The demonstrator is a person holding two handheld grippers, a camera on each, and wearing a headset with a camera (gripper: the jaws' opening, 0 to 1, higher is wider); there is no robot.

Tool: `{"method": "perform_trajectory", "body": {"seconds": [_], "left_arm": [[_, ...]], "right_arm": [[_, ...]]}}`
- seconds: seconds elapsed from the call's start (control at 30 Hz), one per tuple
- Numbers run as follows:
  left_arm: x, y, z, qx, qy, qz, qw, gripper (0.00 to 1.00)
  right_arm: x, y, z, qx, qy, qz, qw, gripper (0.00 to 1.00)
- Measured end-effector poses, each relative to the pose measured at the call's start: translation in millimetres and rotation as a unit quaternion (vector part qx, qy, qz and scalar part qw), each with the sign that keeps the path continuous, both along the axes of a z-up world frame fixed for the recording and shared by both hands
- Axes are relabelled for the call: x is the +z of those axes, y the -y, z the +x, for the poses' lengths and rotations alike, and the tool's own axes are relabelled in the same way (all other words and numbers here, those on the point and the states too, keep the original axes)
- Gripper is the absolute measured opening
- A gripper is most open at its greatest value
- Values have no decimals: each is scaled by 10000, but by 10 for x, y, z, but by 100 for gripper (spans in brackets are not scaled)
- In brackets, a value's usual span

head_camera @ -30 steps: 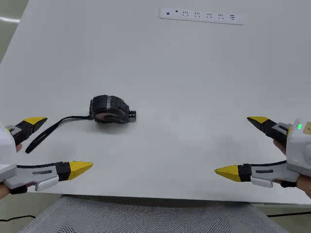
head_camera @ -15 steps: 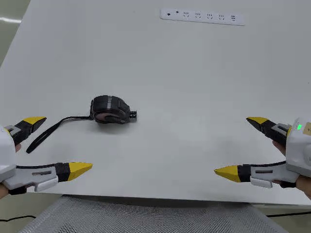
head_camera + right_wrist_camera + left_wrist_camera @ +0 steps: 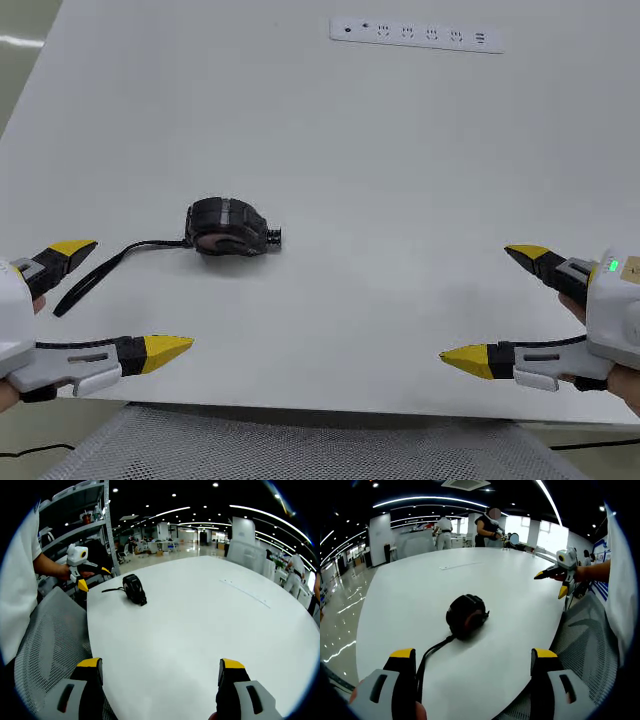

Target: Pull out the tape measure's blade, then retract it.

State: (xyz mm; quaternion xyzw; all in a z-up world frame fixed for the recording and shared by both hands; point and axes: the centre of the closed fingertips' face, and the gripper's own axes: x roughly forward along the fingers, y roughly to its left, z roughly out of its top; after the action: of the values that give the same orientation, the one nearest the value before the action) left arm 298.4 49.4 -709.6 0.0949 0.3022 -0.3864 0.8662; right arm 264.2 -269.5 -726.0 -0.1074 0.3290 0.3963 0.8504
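Both claws hover low at the near edge of the white table [image 3: 400, 150], jaws spread wide, nothing between them. The black tape measure [image 3: 228, 227] lies flat on the tabletop just ahead of the left claw [image 3: 140, 293] and well apart from the right claw [image 3: 475, 302]. Its blade is wound in, and its black strap [image 3: 98, 268] trails back towards the left claw's outer jaw.

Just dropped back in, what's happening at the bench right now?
A person holds the left gripper and the right gripper low over the near edge of the white table, both open and holding nothing. The black tape measure lies untouched nearer the left gripper, not yet extended, its strap trailing toward that gripper.
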Motion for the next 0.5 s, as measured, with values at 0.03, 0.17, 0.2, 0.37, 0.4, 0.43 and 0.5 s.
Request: {"method": "perform_trajectory", "body": {"seconds": [0.03, 0.17, 0.2, 0.37, 0.4, 0.43, 0.5], "left_arm": [[0, 0, 2, -7, 0, 3, 10000, 93], [6, -3, 11, -12, 6, -1, 10000, 93], [7, -2, 11, -13, 7, -2, 10000, 92], [4, -3, 10, -14, 6, 0, 10000, 93], [4, -3, 10, -6, -2, -14, 10000, 93], [4, -3, 9, -5, -1, -15, 10000, 93], [2, -4, 10, -6, 2, -2, 10000, 93]], "right_arm": [[0, -2, -1, 4, -2, 0, 10000, 95], [-2, -6, -2, 1, -6, 3, 10000, 95], [-3, -5, -2, -1, -6, 2, 10000, 95], [1, -6, 0, -3, -7, 4, 10000, 95], [2, -5, 1, -2, -3, 0, 10000, 95], [1, -6, -1, 0, -10, 2, 10000, 95], [-1, -5, 0, 3, -8, -3, 10000, 95]]}}
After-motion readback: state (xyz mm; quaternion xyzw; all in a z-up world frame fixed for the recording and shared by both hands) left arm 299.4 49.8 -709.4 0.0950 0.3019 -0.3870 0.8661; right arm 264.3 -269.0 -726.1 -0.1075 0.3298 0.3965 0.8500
